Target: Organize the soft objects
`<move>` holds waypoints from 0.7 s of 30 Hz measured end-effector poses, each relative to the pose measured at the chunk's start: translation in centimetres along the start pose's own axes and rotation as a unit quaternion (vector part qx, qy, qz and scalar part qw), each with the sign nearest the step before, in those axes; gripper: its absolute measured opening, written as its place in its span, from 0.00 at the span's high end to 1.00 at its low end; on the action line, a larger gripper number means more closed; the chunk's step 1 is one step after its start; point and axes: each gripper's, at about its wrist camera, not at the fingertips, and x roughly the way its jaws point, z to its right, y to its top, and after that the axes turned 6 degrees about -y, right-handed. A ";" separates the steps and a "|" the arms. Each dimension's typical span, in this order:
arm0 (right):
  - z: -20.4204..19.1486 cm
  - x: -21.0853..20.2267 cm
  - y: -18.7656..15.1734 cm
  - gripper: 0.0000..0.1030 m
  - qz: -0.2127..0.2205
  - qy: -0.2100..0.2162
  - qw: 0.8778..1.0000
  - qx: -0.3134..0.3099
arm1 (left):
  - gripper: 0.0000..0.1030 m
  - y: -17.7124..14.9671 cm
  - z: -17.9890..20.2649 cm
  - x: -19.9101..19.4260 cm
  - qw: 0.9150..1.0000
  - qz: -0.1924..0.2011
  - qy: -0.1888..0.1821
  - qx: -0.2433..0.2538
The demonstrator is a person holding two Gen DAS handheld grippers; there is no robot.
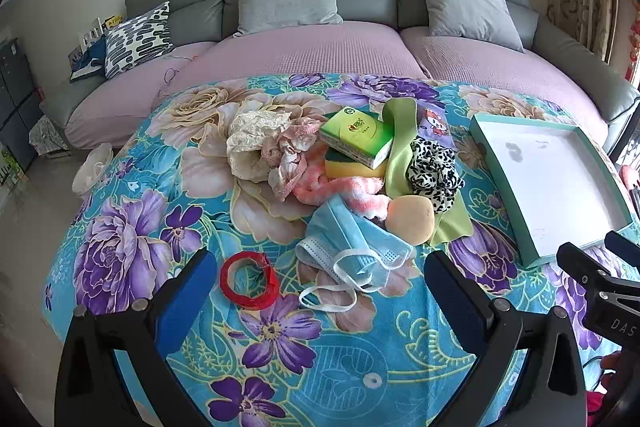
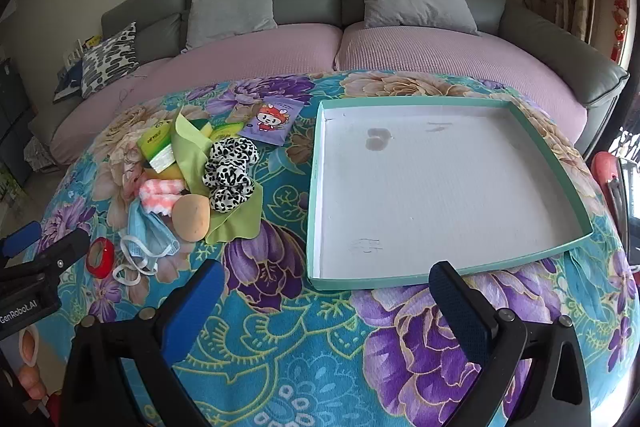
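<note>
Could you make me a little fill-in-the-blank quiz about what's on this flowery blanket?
1. The teal-rimmed tray holds ____ of the soft things so far.
2. The red ring lies closest to the ____ gripper.
3. The green tissue pack sits on top of a ____ sponge.
4. Both the left gripper and the right gripper have their fingers spread ____.

Missing words: none; left; yellow; open

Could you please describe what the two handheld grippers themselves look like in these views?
Both the left gripper and right gripper have black angular frames with silver bolts and blue textured finger pads. White lettering marks each body; one reads GenRobot.AI.
</note>
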 end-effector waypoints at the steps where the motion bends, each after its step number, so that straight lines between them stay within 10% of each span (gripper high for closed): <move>1: 0.0 0.0 0.0 0.00 0.000 0.001 1.000 0.001 | 0.00 0.0 -0.1 0.0 1.000 0.000 0.001 -0.001; 21: 0.3 -0.1 0.0 0.00 -0.002 0.002 1.000 0.006 | 0.00 -0.2 0.6 0.6 1.000 -0.012 0.015 0.015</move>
